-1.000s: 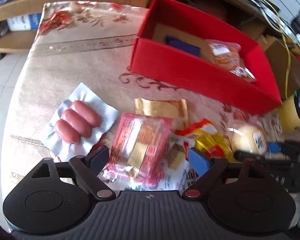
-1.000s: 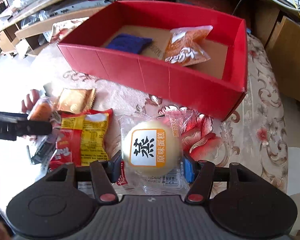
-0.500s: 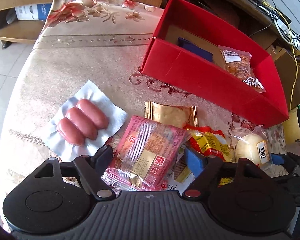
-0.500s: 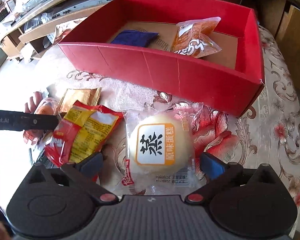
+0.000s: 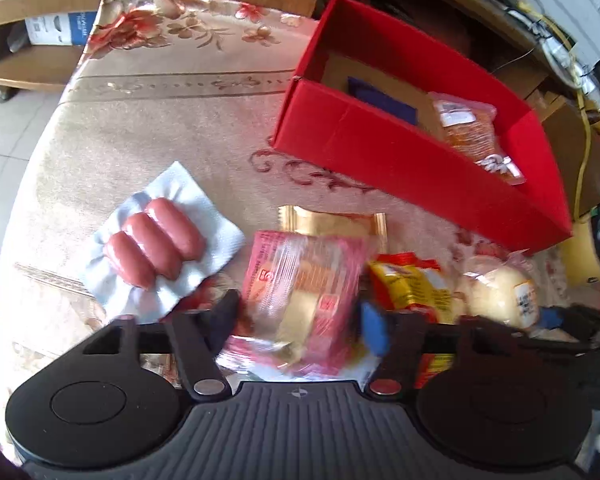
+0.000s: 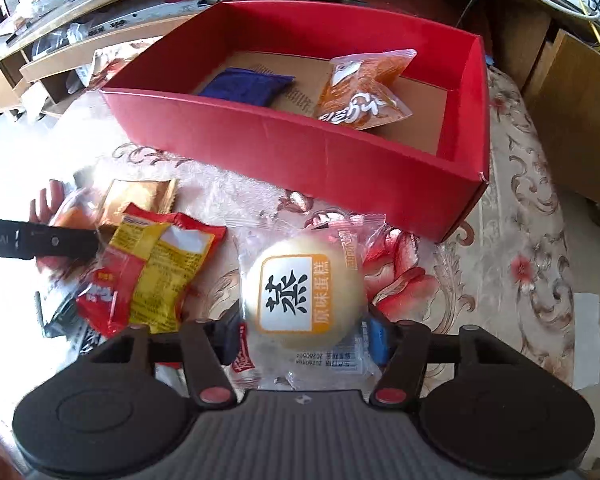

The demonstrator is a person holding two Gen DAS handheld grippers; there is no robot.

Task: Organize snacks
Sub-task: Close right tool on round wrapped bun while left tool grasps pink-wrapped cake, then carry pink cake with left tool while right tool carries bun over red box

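we are at the pick-up step, with both grippers closing on snacks at once. in the left wrist view our left gripper sits low in the frame with its jaws closing around the pink-wrapped pastry, whose wrapper fills the gap between them; the pads look to be meeting its sides, though blur makes this hard to confirm. in the right wrist view our right gripper is closing on the round steamed cake in its clear wrapper, bottom centre, and the pads press the wrapper at both sides. the red box lies across the upper middle of that view, already holding a blue packet and an orange packet. a red and yellow packet and a gold packet wait on the tablecloth at the left, and the sausages on the left of the left view. next, we judge, each grip must firm up, then lift clear of the box's near wall before releasing inside.
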